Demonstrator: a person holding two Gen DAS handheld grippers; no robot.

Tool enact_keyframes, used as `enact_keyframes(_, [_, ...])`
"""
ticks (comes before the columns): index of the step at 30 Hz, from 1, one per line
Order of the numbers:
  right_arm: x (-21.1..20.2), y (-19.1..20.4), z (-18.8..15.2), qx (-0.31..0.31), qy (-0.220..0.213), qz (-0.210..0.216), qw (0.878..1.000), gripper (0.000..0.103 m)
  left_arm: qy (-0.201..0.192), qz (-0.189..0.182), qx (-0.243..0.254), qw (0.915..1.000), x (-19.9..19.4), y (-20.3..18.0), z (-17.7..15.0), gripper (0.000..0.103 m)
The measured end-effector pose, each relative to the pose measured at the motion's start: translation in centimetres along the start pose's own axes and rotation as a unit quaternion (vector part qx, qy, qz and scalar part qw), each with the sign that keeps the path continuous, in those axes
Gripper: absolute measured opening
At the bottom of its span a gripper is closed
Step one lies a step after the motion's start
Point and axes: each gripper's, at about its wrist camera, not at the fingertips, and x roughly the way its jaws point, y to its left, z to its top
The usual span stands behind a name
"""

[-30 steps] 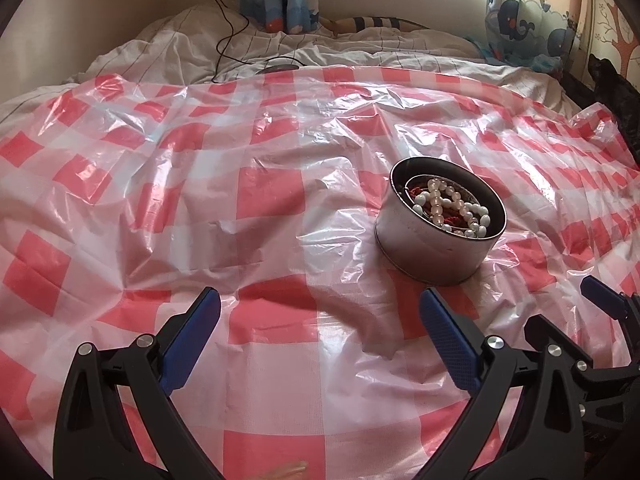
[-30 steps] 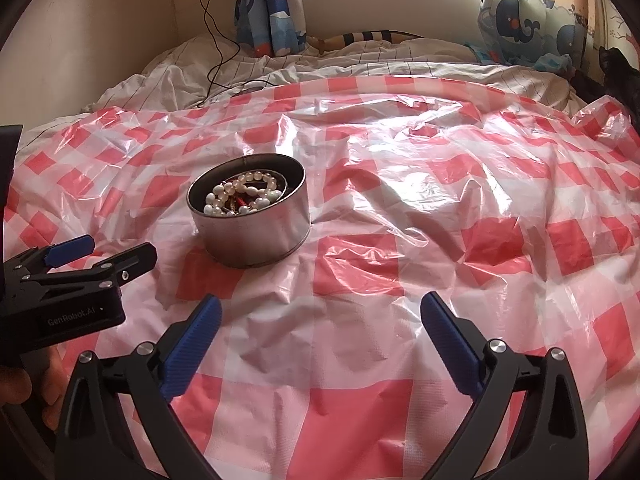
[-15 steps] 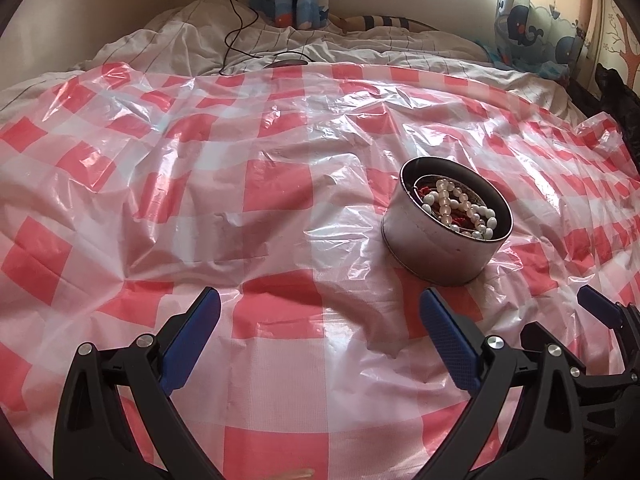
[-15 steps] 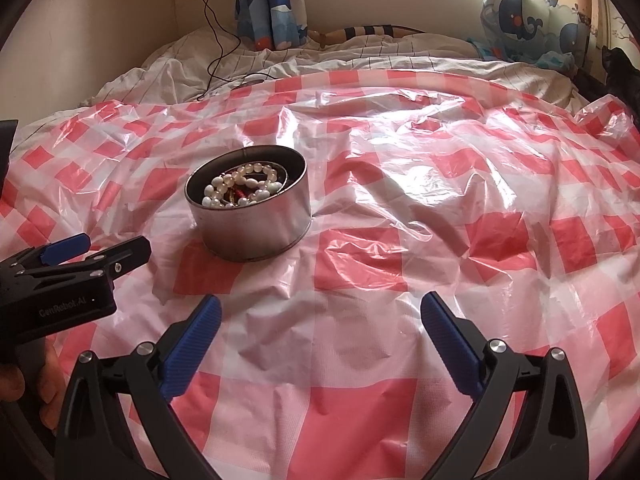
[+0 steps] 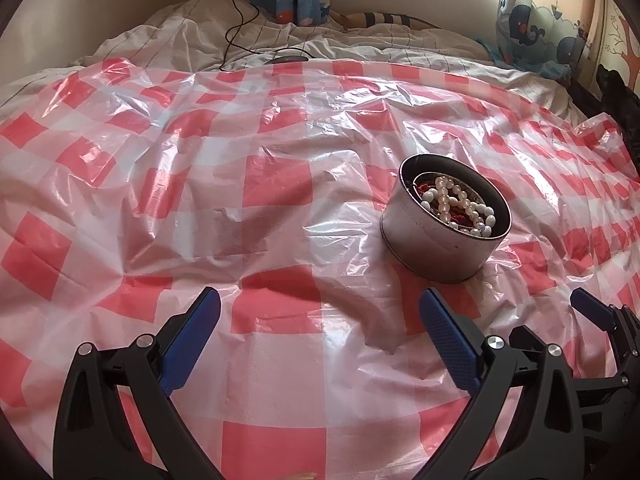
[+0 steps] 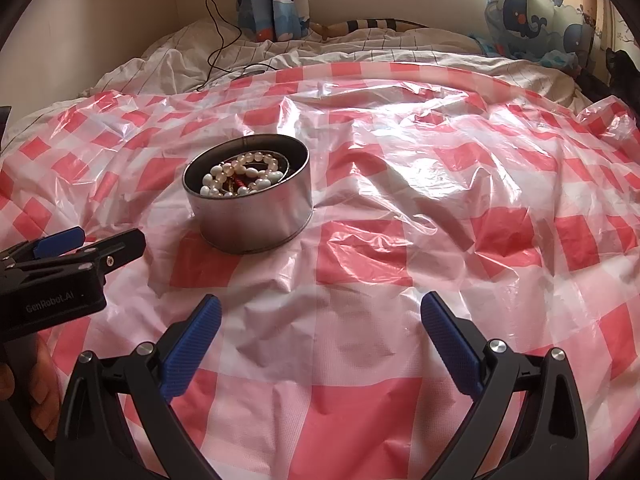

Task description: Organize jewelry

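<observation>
A round metal tin [image 5: 436,250] stands on the red-and-white checked plastic sheet; it also shows in the right wrist view [image 6: 256,220]. Inside lie a white pearl string [image 5: 456,208] [image 6: 244,174] and something red beneath it. My left gripper [image 5: 320,320] is open and empty, near the sheet's front, with the tin ahead and to its right. My right gripper [image 6: 320,320] is open and empty, with the tin ahead and to its left. The left gripper's body [image 6: 60,276] shows at the left of the right wrist view. The right gripper's fingers [image 5: 592,312] show at the right of the left wrist view.
The checked sheet [image 6: 440,208] covers a bed with rumpled white bedding [image 5: 360,46] behind. A black cable [image 6: 216,40] runs down the wall onto the bedding. Whale-print curtains [image 6: 532,12] hang at the back right. A dark object [image 5: 616,96] sits at the right edge.
Both grippers have drawn back and tilted a little, so the tin sits slightly farther off in both views. Both stay open and empty.
</observation>
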Motion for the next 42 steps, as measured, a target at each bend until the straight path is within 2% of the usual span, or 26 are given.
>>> enact_keyframes(18, [0.3,-0.1,-0.1,0.002,0.011,-0.010,1.000,0.096,0.004,0.016,0.010,0.9998,0.3,-0.4,-0.6,0.095])
enact_keyframes(42, [0.3,-0.4,-0.1,0.010,0.013,-0.022,1.000,0.096,0.004,0.014,0.015,0.9998,0.5,-0.9,-0.8,0.095])
